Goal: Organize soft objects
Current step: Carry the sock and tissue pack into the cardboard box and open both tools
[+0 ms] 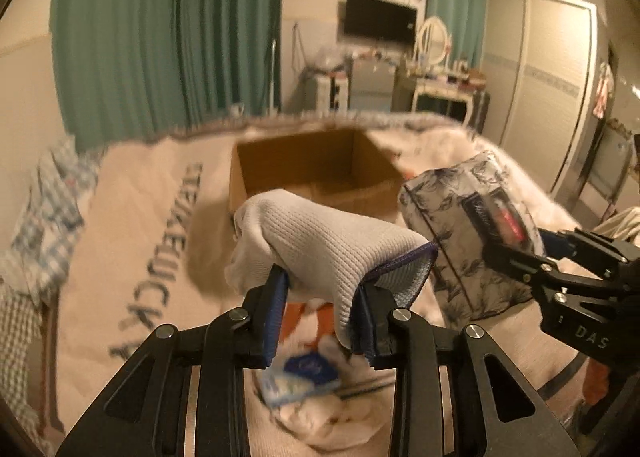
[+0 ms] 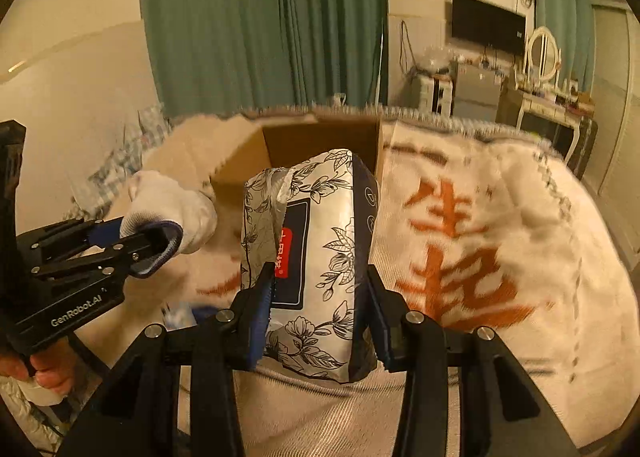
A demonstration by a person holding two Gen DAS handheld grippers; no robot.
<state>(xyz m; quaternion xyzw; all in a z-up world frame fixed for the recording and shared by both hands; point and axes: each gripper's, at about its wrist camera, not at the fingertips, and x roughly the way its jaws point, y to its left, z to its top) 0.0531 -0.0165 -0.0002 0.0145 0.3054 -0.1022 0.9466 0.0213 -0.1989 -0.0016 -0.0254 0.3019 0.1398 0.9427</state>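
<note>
My left gripper [image 1: 320, 297] is shut on a white knit glove [image 1: 320, 241] with a dark blue cuff and holds it above the bed. The glove also shows in the right wrist view [image 2: 172, 209]. My right gripper [image 2: 316, 297] is shut on a floral-printed tissue pack [image 2: 316, 241] and holds it upright. The pack also shows in the left wrist view [image 1: 472, 233], just right of the glove. An open cardboard box [image 1: 312, 169] sits on the blanket beyond both grippers and shows in the right wrist view [image 2: 320, 141] behind the pack.
The bed carries a cream blanket [image 2: 500, 237] with orange characters. A blue and white packet [image 1: 300, 377] lies on it below my left gripper. A checked cloth [image 1: 44, 217] lies at the left. Green curtains [image 1: 168, 37], a dresser [image 1: 440, 93] and a wardrobe [image 1: 536, 89] stand beyond.
</note>
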